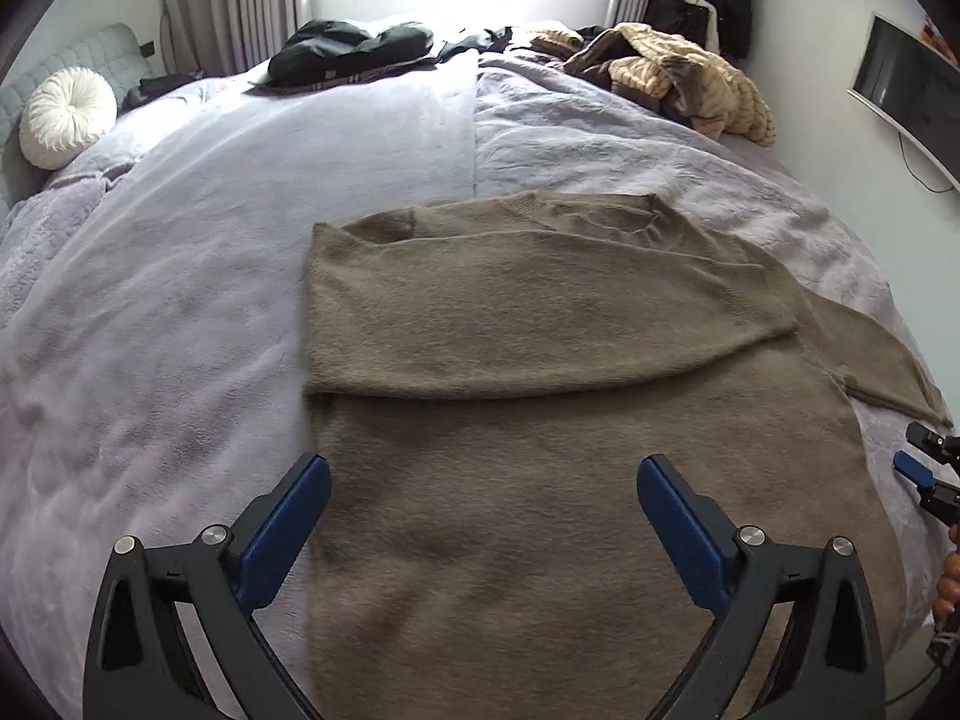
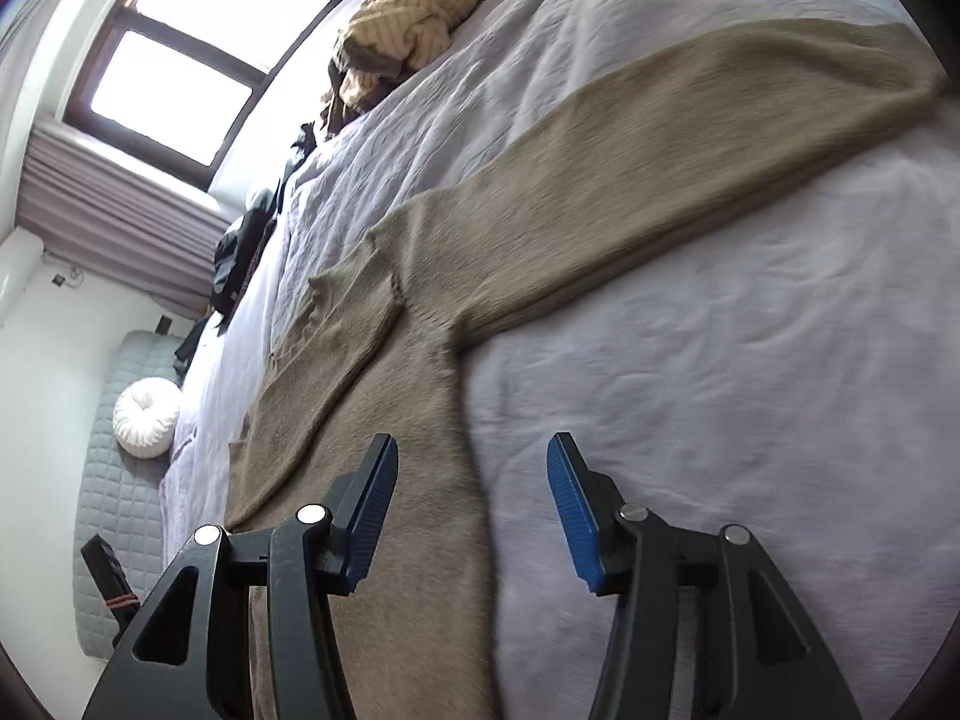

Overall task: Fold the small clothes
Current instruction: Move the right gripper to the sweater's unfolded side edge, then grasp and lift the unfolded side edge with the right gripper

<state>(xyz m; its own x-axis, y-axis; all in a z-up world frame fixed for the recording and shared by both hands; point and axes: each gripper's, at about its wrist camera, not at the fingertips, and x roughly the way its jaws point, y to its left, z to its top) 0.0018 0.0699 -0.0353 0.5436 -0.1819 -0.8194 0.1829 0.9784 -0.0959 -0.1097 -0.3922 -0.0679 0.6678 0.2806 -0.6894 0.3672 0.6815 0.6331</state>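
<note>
Spread flat on the lavender bed (image 1: 180,300), the brown sweater (image 1: 540,420) has one sleeve already folded across. The outstretched sleeve (image 2: 690,168) runs far-right of the right hand-held gripper (image 2: 472,516), which is nearer; both it and the left hand-held gripper (image 1: 483,510) are spread, empty.

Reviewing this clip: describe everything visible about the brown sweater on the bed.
The brown sweater is a taupe, fuzzy knit with a ribbed neckline, lying flat on the lilac bed cover. One sleeve is already folded across the chest; the other sleeve still stretches straight out over the cover. The body lies smooth, with few wrinkles. Neither gripper holds it: the left gripper hangs open above the body, and the right gripper is open over the body's edge below the outstretched sleeve.
</note>
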